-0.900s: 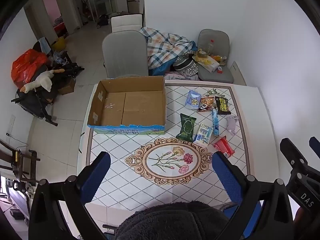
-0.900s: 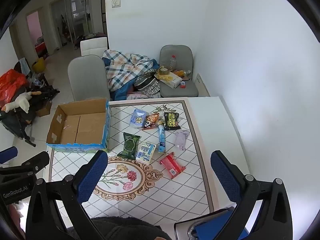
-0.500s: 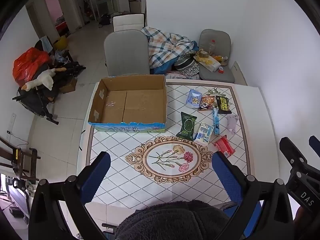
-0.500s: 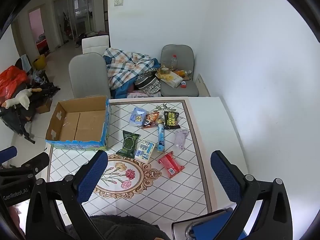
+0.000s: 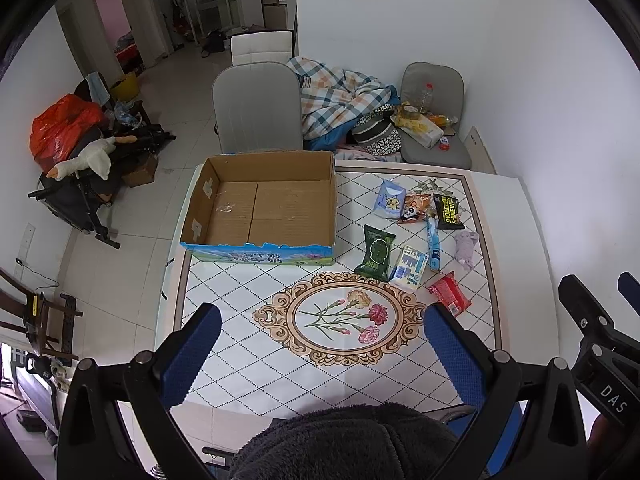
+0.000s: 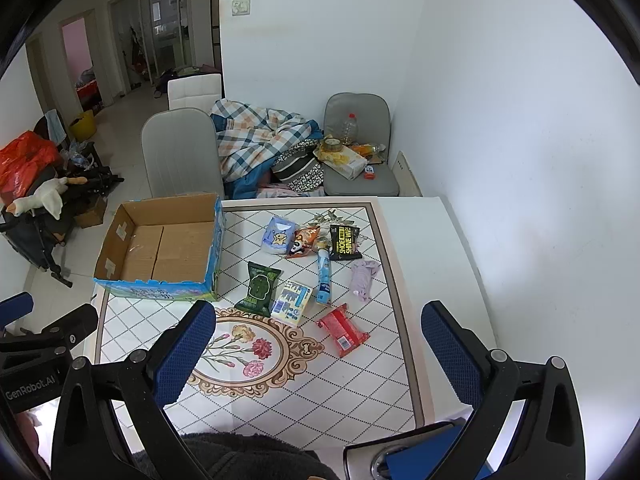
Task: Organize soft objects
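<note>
An empty open cardboard box [image 5: 272, 208] [image 6: 164, 252] stands on the left of the patterned table [image 5: 248, 292]. Right of it lie several soft packets: a green packet [image 5: 375, 253] [image 6: 259, 289], a white-blue packet [image 5: 410, 268] [image 6: 292, 303], a red packet [image 5: 449, 293] [image 6: 342, 330], a blue tube [image 6: 323, 277], a black packet [image 6: 344, 242], a light blue packet [image 6: 278, 236], an orange packet [image 6: 305, 240] and a purple cloth toy [image 5: 465, 248] [image 6: 362, 277]. My left gripper [image 5: 320, 354] and right gripper [image 6: 316, 350] are open, empty, high above the table's near edge.
A grey chair [image 5: 256, 108] stands behind the box. A second chair [image 6: 358, 152] with a bottle and clutter stands against the white wall, beside a plaid blanket [image 6: 260, 136]. A stroller with a plush goose [image 5: 84, 160] stands on the floor at left.
Both grippers have risen and pulled back slightly, so the table and its objects look a little farther away. Nothing on the table has moved.
</note>
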